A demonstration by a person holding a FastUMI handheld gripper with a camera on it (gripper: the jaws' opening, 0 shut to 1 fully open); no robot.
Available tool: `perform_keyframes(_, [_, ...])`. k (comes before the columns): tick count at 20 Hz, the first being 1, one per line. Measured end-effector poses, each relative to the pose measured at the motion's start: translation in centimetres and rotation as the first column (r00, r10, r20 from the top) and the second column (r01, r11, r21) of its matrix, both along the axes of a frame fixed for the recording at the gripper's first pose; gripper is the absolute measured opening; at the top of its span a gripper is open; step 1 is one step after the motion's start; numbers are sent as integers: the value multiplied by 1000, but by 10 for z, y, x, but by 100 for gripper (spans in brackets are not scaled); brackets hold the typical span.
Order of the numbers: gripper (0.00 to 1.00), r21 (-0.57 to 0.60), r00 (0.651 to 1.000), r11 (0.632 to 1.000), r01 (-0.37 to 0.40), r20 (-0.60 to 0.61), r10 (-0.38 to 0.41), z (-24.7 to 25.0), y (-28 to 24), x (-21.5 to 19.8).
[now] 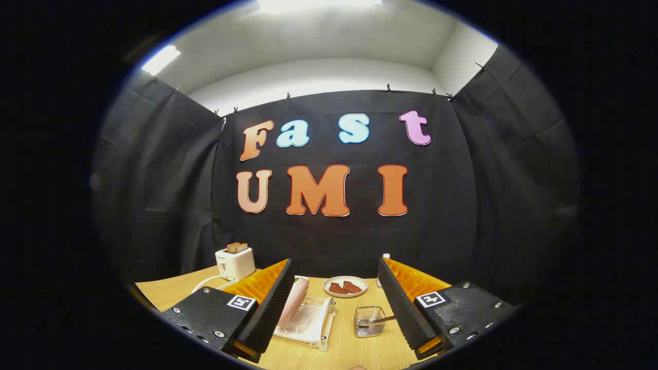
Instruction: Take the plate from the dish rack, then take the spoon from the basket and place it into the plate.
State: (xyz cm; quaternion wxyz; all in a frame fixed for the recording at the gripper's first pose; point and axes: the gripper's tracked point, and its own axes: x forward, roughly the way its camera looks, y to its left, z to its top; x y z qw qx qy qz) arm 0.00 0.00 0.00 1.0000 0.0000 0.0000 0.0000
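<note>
Gripper (334,308) held above the wooden worktop (360,352), jaws spread wide apart, nothing between them. Just ahead, by the left finger: a clear dish rack (311,326) with a pink plate (292,306) standing on edge in it, tilted, partly hidden behind that finger. By the right finger: a small wire basket (369,322), spoon (383,320) lying in it with the handle sticking out toward the finger; whether it touches the finger, cannot tell. Beyond, between the fingers: a white dish (345,293) holding reddish-brown pieces. Further left, a white toaster (235,262) with toast slices standing in its slots, cord trailing across the worktop.
</note>
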Motion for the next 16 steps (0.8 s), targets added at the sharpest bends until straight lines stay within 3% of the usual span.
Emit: perform_keyframes(16, [97, 24, 1000, 999, -21, -5, 21, 2, 10, 3])
